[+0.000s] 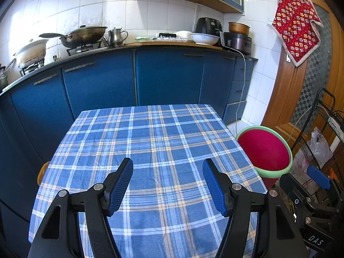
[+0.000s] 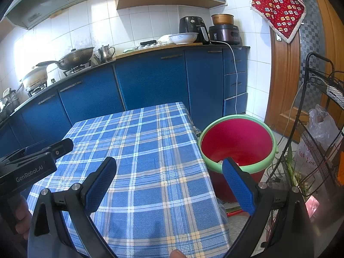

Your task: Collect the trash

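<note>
Left gripper hangs over the near half of the table, jaws spread wide, nothing between the blue pads. Right gripper likewise spread wide and empty, straddling the table's right edge: its left finger over the cloth, its right finger in front of the bucket's near rim. In the right wrist view the left gripper's body shows at the left edge, held in a hand. The table carries a blue plaid cloth, faintly creased; no loose trash shows on it in either view. The red bucket with a pale green rim stands on the floor just beside the table's right edge, right of and beyond the grippers; something pale lies at its bottom near the right finger, too hidden to name. Further right, a black wire rack with a clear plastic bag by it. Beyond the table, blue cabinets run along the far wall. On the counter: a clay pot at far left, then a wok, a steel kettle, a white bowl, a black appliance and a cooker. A red patterned cloth hangs by the wooden door at far right.
</note>
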`<state>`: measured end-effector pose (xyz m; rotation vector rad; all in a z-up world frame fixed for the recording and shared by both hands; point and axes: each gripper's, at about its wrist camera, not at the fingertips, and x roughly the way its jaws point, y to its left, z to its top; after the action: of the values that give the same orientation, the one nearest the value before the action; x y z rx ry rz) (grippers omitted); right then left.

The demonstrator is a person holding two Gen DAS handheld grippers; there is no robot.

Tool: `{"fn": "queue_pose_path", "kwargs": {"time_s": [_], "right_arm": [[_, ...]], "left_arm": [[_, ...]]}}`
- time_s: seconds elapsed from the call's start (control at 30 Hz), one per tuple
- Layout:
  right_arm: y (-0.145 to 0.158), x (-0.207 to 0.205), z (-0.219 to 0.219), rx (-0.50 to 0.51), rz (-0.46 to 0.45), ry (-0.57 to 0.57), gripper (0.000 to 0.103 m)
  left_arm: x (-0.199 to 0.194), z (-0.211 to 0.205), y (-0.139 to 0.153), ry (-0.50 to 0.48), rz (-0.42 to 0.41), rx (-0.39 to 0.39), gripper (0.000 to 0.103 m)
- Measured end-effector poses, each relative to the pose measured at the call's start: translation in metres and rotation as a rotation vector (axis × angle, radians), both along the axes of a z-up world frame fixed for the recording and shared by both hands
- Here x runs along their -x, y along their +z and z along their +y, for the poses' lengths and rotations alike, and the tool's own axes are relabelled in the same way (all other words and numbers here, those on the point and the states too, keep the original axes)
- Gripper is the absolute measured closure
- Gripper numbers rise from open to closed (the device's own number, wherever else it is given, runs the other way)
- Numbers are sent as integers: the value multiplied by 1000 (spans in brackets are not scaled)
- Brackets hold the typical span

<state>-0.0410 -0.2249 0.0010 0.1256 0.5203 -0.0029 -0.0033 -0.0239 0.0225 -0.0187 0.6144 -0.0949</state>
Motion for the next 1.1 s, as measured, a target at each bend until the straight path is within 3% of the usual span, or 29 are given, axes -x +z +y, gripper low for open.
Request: {"fn": "queue_pose_path", "kwargs": {"time_s": [1.1], "right_arm": [[0, 0, 0, 0, -1, -1, 6]], "left_arm": [[1, -3, 1, -2, 0, -3, 34]]}}
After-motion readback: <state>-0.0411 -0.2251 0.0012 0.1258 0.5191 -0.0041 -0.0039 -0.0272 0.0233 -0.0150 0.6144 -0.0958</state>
